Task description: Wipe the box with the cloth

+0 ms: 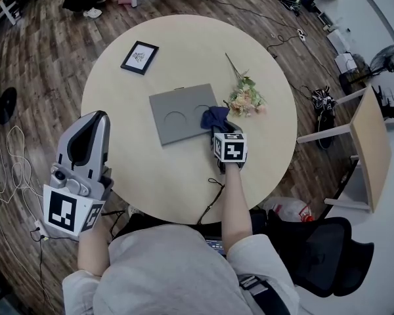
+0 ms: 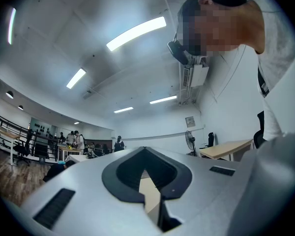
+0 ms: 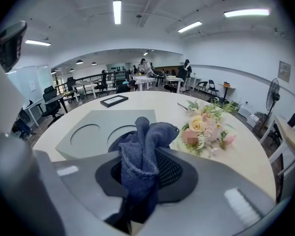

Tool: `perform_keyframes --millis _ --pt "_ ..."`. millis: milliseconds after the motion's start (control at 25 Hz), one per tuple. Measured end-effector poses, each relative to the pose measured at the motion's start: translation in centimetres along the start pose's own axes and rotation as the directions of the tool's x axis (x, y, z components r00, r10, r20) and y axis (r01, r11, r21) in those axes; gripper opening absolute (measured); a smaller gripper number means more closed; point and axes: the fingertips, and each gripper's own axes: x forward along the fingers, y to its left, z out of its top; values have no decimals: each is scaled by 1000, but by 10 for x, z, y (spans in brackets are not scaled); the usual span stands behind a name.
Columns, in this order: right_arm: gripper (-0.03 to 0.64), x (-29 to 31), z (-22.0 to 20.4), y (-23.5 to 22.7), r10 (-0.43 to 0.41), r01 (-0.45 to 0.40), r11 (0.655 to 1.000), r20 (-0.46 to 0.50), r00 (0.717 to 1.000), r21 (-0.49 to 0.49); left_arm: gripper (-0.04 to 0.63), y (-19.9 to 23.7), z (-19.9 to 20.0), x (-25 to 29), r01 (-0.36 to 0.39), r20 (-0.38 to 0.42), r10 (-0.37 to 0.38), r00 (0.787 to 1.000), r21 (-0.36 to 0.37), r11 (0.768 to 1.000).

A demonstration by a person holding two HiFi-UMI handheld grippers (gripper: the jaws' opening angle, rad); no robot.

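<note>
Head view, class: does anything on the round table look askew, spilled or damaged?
Nothing spilled or damaged. The bouquet lies on its side with no vase, and the picture frame lies flat, turned at an angle to the box.

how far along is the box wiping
Done: the right claw is shut on the dark blue cloth. In hand: the cloth is over the grey box at its right edge. Left: wiping across the box; the shut left claw hangs aside, empty.
</note>
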Motion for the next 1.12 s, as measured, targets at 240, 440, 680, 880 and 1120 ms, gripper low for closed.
perform_keyframes --millis 240,440,680,880,1120 --pt "91 0 -3 -21 -41 41 998 3 999 56 3 2 2 -5 -1 10 1 1000 5 1000" --pt "94 -18 4 0 -48 43 996 72 996 81 3 -1 5 -9 22 18 -22 1000 6 1000" --pt "98 -58 22 29 -47 37 998 184 982 60 3 -7 16 -13 68 52 -68 996 5 998" --pt "100 -101 37 47 -61 46 997 269 961 61 3 -15 26 -20 117 82 -117 990 4 993" --pt "100 -154 54 70 -98 78 995 368 925 67 3 -17 37 -32 168 114 -167 979 -7 986"
